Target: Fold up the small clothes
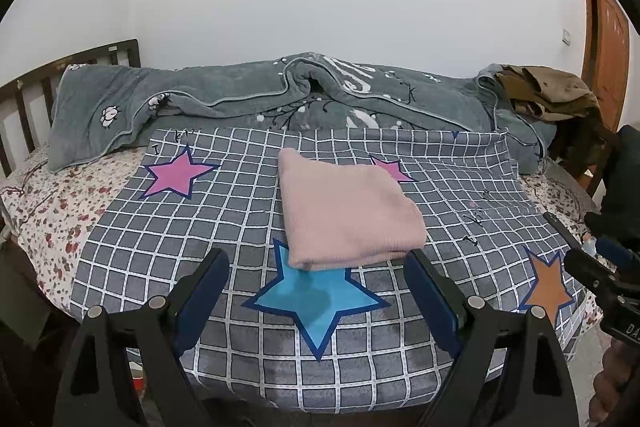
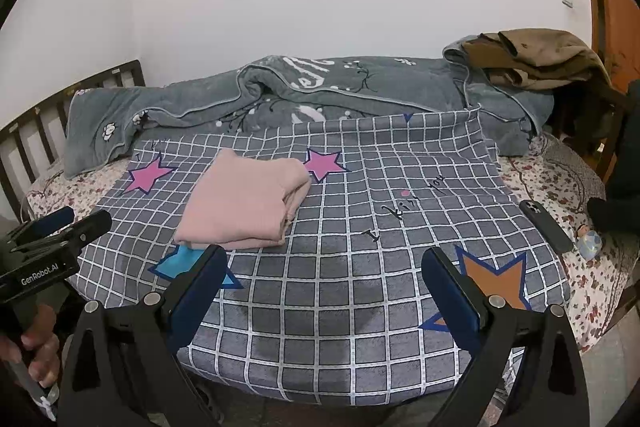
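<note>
A pink garment [image 1: 348,211] lies folded into a neat rectangle on the grey checked sheet [image 1: 224,227] with stars. It also shows in the right wrist view [image 2: 244,203], left of centre. My left gripper [image 1: 316,267] is open and empty, held back just short of the garment's near edge. My right gripper [image 2: 324,267] is open and empty, to the right of the garment over bare sheet [image 2: 360,227]. Each gripper shows at the edge of the other's view: the right one [image 1: 600,267] and the left one [image 2: 64,227].
A rumpled grey-green quilt [image 1: 240,99] lies along the back of the bed. Brown clothes [image 2: 536,59] are piled at the back right. A dark phone [image 2: 546,227] and a small blue object [image 2: 590,243] lie on the floral bedsheet at right. A wooden headboard [image 1: 40,83] stands at left.
</note>
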Demonstrator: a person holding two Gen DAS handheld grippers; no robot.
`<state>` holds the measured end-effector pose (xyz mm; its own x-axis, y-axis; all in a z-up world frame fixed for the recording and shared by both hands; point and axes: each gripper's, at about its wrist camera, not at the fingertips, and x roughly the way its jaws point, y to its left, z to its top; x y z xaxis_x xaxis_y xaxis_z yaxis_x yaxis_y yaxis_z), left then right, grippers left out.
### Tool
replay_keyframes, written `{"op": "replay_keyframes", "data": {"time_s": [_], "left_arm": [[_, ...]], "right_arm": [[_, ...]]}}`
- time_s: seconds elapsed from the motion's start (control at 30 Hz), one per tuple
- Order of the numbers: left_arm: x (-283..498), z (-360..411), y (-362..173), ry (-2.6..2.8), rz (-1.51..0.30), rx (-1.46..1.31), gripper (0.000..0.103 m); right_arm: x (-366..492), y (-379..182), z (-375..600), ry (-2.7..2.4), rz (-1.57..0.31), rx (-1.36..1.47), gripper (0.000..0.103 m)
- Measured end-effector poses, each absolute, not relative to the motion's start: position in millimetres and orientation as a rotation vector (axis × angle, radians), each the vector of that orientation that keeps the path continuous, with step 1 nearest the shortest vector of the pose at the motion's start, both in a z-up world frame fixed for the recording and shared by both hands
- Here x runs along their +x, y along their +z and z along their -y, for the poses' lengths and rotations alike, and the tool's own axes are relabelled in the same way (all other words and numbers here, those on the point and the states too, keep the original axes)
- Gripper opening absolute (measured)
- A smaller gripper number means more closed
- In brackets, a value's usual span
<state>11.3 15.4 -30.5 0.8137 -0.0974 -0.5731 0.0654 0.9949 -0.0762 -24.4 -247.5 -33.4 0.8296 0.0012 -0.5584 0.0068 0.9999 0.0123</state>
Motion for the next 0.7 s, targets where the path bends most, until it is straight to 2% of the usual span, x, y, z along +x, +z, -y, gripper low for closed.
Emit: {"op": "replay_keyframes", "data": {"time_s": [0.7], "left_arm": [[11.6,-17.2,-28.6,-0.08,-0.61,-0.052,0.089]], "right_arm": [[-25.0,-34.8,247.0,0.0,-0.594,0.019,0.096]]}}
